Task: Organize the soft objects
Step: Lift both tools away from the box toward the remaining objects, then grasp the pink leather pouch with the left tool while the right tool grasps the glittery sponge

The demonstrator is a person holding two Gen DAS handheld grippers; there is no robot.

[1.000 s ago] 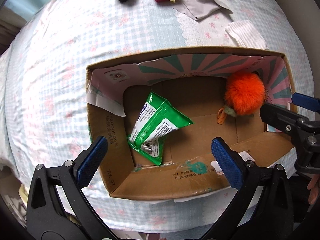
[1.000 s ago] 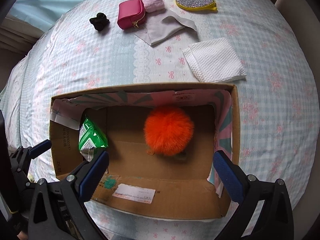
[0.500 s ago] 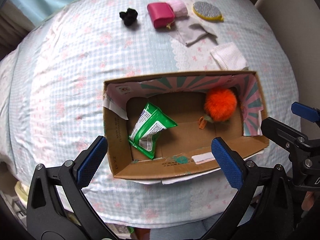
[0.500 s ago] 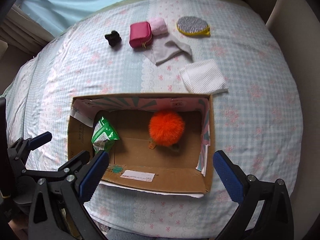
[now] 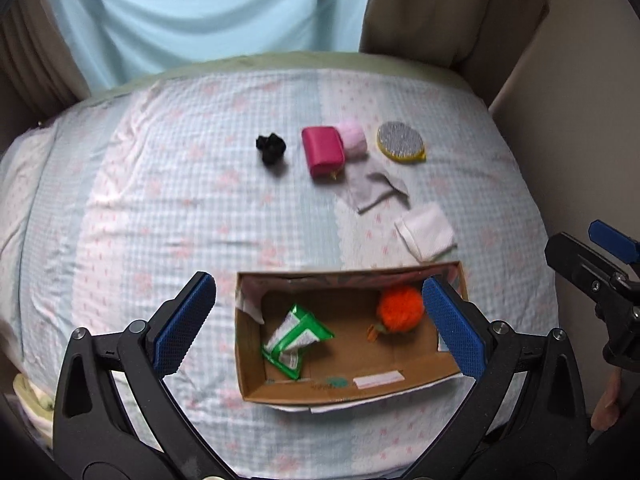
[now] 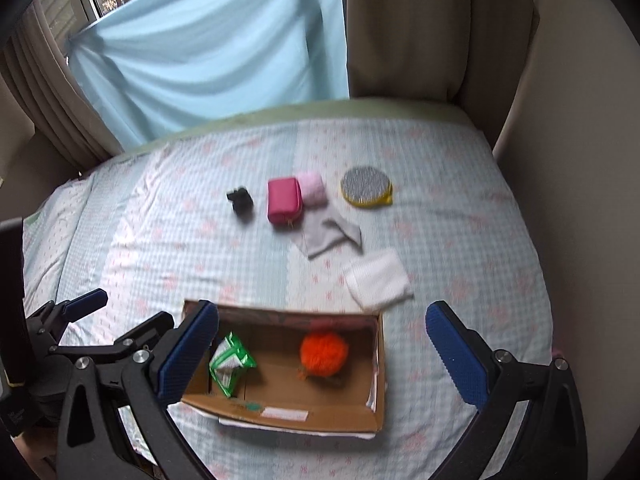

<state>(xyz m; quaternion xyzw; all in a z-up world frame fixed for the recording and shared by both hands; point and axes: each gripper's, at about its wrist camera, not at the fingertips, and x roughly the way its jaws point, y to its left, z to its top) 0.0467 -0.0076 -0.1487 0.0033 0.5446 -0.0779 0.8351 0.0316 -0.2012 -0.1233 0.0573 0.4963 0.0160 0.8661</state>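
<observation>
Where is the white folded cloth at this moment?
In both views the white folded cloth lies on the bed, just beyond the cardboard box's far right corner, near the grey cloth.

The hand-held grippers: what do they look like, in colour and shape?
Each hand-held gripper, left and right, has two black plastic arms that spread in a V. The fingers carry blue pads with a fine dotted texture. Silver screws sit at the joints. No cables or sleeves show.

My way down into the cardboard box [image 6: 280,412] is open between the green packet [image 6: 231,364] and orange pompom [image 6: 324,354]. Beyond its far wall, bare bedsheet [image 6: 180,248] lies left of the black scrunchie [image 6: 240,200].
</observation>
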